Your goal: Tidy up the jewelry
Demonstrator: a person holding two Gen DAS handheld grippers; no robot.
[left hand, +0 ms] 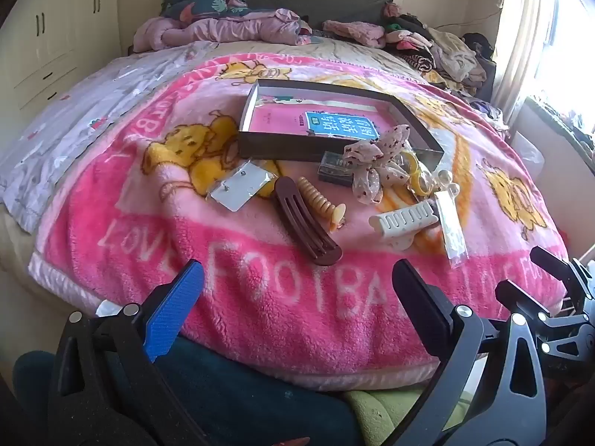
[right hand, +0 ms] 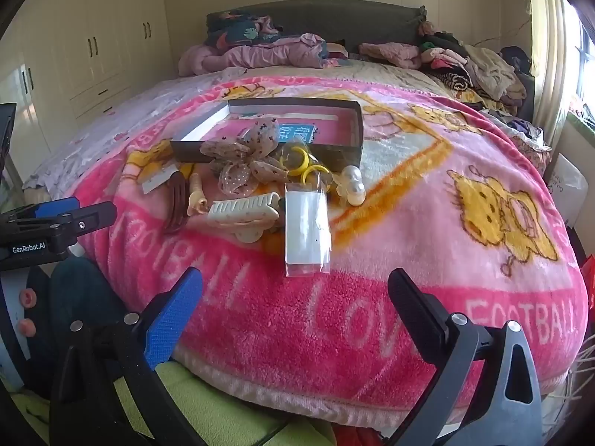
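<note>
An open dark box (left hand: 297, 145) (right hand: 346, 145) with a pink book inside lies on the pink blanket. In front of it lie a brown hair clip (left hand: 305, 223), a beige spiral clip (left hand: 319, 199), a white claw clip (left hand: 401, 221) (right hand: 245, 210), a dotted fabric bow (left hand: 375, 163) (right hand: 241, 160), yellow rings (left hand: 418, 174) (right hand: 297, 160), a clear packet (left hand: 452, 223) (right hand: 306, 230), an earring card (left hand: 238, 186) and pearl pieces (right hand: 351, 186). My left gripper (left hand: 297, 278) and right gripper (right hand: 293, 286) are open and empty, near the blanket's front edge.
Piles of clothes (left hand: 438, 44) and pillows (left hand: 208, 3) lie at the bed's head. Cupboards (right hand: 93, 48) stand on the left, a window (left hand: 557, 37) on the right. The right gripper shows in the left wrist view (left hand: 557, 290); the left one in the right wrist view (right hand: 55, 219).
</note>
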